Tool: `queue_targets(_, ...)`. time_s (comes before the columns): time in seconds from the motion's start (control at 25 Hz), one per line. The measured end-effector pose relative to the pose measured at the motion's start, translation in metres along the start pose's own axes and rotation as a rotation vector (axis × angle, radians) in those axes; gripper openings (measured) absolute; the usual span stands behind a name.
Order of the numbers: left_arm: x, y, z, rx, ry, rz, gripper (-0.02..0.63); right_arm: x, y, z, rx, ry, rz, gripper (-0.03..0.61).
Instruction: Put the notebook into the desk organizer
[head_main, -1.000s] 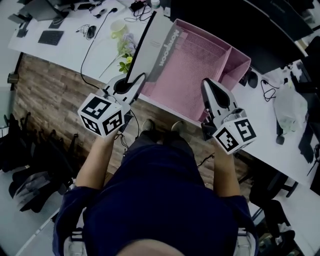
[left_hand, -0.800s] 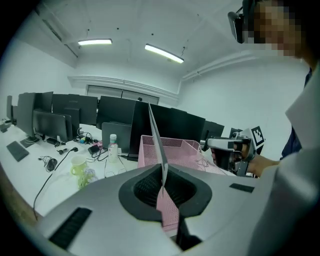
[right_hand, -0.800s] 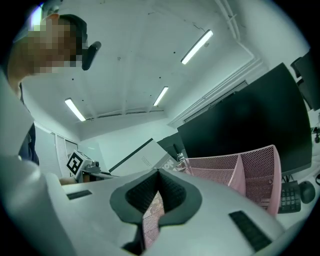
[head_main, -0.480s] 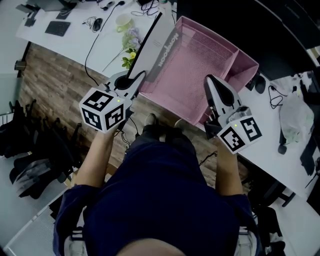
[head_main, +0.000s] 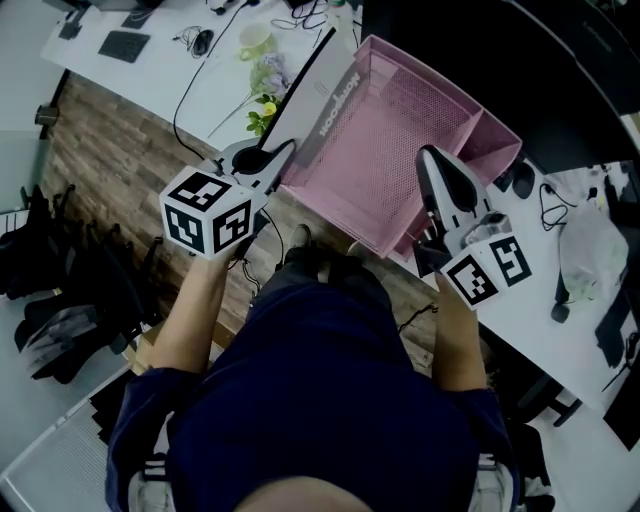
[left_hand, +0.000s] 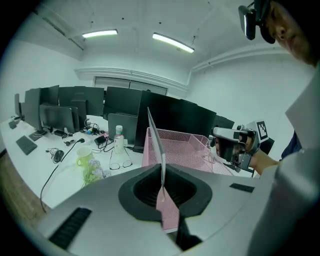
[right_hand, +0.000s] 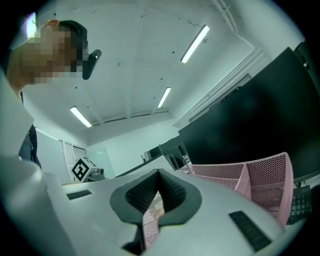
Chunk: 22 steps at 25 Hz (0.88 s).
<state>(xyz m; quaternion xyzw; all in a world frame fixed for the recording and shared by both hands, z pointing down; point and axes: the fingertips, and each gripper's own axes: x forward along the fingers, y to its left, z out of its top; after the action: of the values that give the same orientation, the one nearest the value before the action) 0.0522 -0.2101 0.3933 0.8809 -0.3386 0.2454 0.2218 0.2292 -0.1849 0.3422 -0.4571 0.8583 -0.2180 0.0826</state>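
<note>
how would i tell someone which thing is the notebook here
On the white desk, find the pink mesh organizer. The notebook stands on edge at its left wall, pinched at the near corner by the left tool. It is the only flat grey slab, unlike the small mug and flowers beside it.

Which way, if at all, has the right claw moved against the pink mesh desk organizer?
Yes, slightly: the right claw has edged toward the pink mesh desk organizer's far wall.

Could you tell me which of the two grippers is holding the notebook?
The left gripper: its jaws are clamped on the grey notebook's edge, holding it upright at the pink organizer's left side. The right gripper has no notebook between its jaws.
</note>
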Motion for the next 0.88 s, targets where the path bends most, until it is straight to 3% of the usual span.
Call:
queue_targets(0.4,0.004,0.008,0.001,-0.003,0.004,0.07,0.039,-0.001,-0.013,-0.003,0.016,0.014,0.005,0.005)
queue_targets(0.52,0.004,0.009,-0.001,0.007,0.002,0.09,0.115,0.0,-0.013,-0.003,0.013,0.017,0.01,0.005)
queue_targets(0.88,0.001,0.014,-0.003,0.018,-0.013,0.113,0.185,0.004,-0.007,-0.001,-0.001,0.025,0.013,0.005)
